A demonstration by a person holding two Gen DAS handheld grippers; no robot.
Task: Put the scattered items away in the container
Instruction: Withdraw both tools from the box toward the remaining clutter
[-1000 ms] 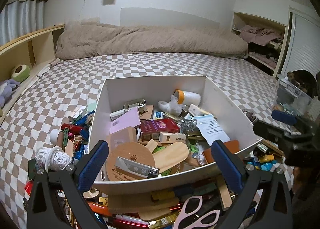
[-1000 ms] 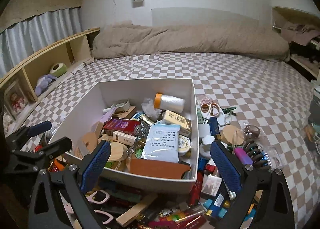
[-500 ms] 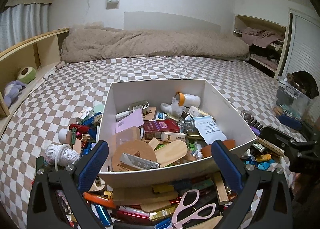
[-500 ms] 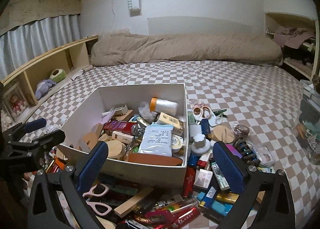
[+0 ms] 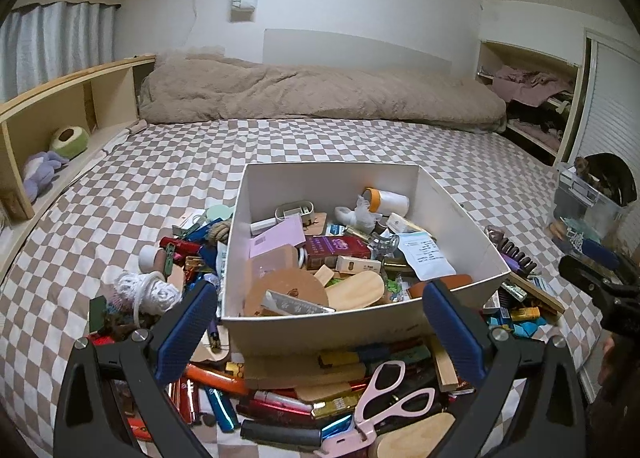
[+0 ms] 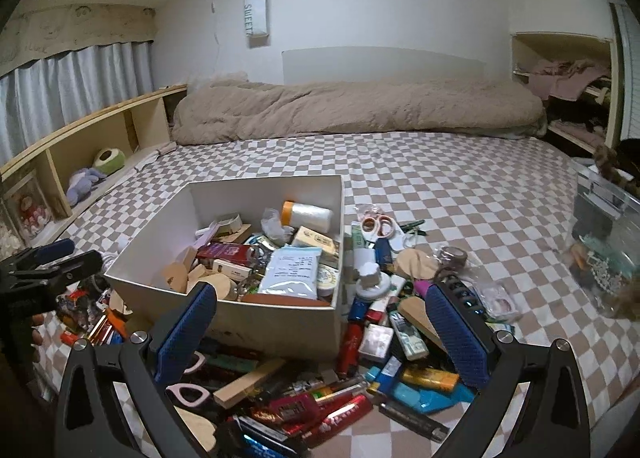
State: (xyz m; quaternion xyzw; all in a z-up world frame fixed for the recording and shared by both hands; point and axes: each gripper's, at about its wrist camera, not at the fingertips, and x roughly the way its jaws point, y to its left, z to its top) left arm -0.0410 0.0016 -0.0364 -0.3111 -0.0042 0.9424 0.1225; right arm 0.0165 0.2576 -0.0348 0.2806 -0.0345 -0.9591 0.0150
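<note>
A white box (image 5: 332, 332) (image 6: 280, 328) stands on the checkered bed, part filled with small items. Loose items lie all round it: pink scissors (image 5: 384, 394), lighters and tubes (image 6: 340, 414), a wooden block (image 6: 248, 378), a white rope ball (image 5: 148, 290). My left gripper (image 5: 320, 334) is open and empty, above the clutter at the box's near side. My right gripper (image 6: 320, 334) is open and empty, above the box's near right corner. Each gripper shows at the edge of the other's view.
A beige duvet (image 5: 312, 93) lies along the far side of the bed. A wooden shelf (image 5: 60, 105) with soft toys runs along the left. A clear plastic bin (image 6: 604, 225) stands at the right, by an open closet (image 6: 560, 85).
Both grippers have pulled back and risen from the box, which now looks smaller and farther. More of the clutter in front of it shows. Both stay open.
</note>
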